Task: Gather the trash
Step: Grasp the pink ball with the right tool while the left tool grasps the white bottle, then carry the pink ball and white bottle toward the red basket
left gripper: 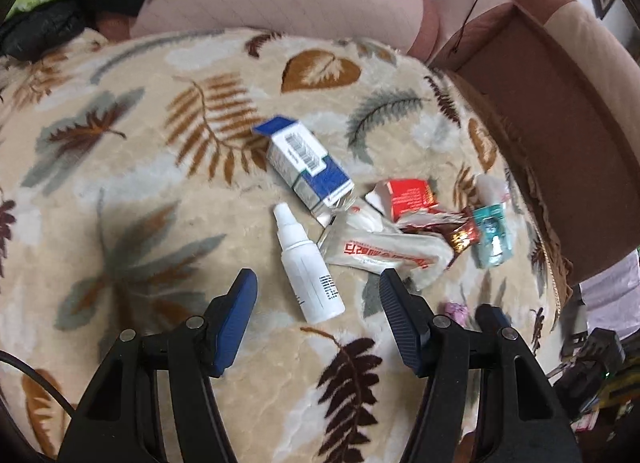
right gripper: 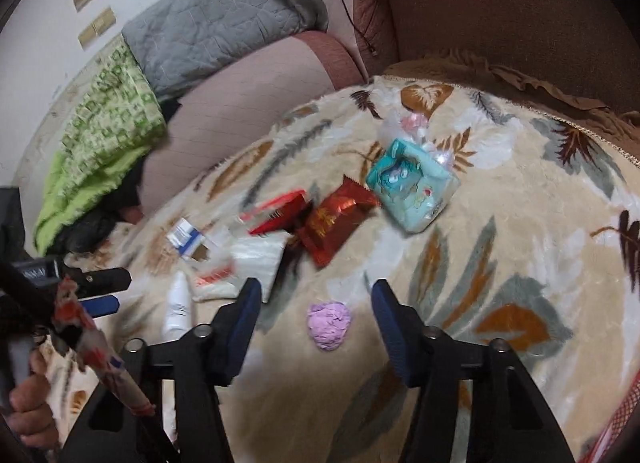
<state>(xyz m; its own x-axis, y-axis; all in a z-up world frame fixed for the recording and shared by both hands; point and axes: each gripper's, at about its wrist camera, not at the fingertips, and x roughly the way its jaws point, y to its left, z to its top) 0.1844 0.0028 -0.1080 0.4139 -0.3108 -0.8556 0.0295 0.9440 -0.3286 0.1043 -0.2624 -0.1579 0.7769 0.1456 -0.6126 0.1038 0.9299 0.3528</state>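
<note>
Two grippers, both spread and empty, over scattered trash on the leaf-print blanket (left gripper: 120, 191).
Pickup seems about to start: left gripper (left gripper: 316, 283) straddles the white bottle (left gripper: 308, 267), right gripper (right gripper: 316, 295) the purple wad (right gripper: 329, 325); each must lower and close.

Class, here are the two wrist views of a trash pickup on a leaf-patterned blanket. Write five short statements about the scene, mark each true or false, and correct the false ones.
1. The left gripper is open, with the white dropper bottle lying between its fingers. True.
2. The right gripper is shut on the purple crumpled wad. False: it is open, and the wad lies loose on the blanket.
3. The blue and white carton stands upright. False: it lies on its side.
4. The red foil wrapper lies beside the teal packet. True.
5. The trash sits on a bare wooden table. False: it sits on the blanket.
</note>
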